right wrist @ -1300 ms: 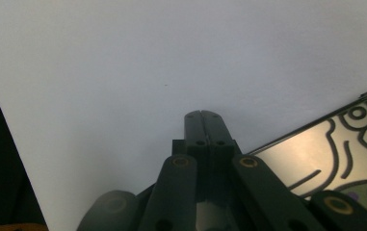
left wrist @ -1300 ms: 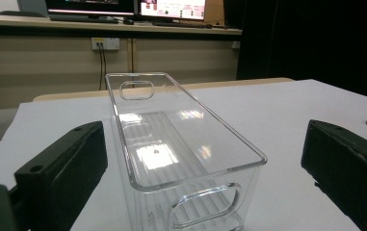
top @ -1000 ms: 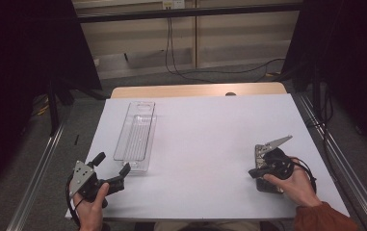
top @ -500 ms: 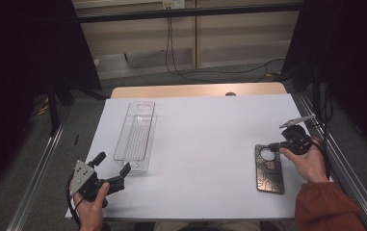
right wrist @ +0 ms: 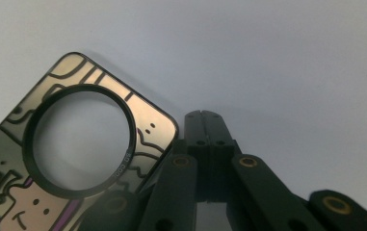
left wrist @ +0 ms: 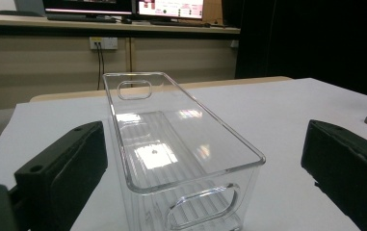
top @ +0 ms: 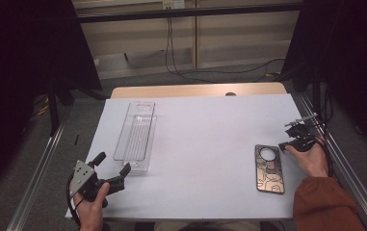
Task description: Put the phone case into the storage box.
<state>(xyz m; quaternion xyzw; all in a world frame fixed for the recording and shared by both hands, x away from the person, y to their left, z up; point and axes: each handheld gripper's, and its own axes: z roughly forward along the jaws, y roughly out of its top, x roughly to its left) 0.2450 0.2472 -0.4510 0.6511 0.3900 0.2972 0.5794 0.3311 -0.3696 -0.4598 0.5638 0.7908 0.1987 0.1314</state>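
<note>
Right gripper view: fingers (right wrist: pixel 204 118) pressed together empty just beside phone case (right wrist: pixel 70 178) corner on table (right wrist: pixel 268 57); best spread first, then slid under that edge; left fingers (left wrist: pixel 94 159) wide before clear bin (left wrist: pixel 171 144).

Desk and surroundings

A white sheet covers the desk (top: pixel 205 144) under both tongs, with a bare wooden strip (top: pixel 195 90) at the far edge, beyond them. Past that, black cables (top: pixel 171 53) hang down a pale panelled wall from a socket (left wrist: pixel 103 43). Monitors (left wrist: pixel 123 6) sit on a shelf well beyond the left tongs.
</note>
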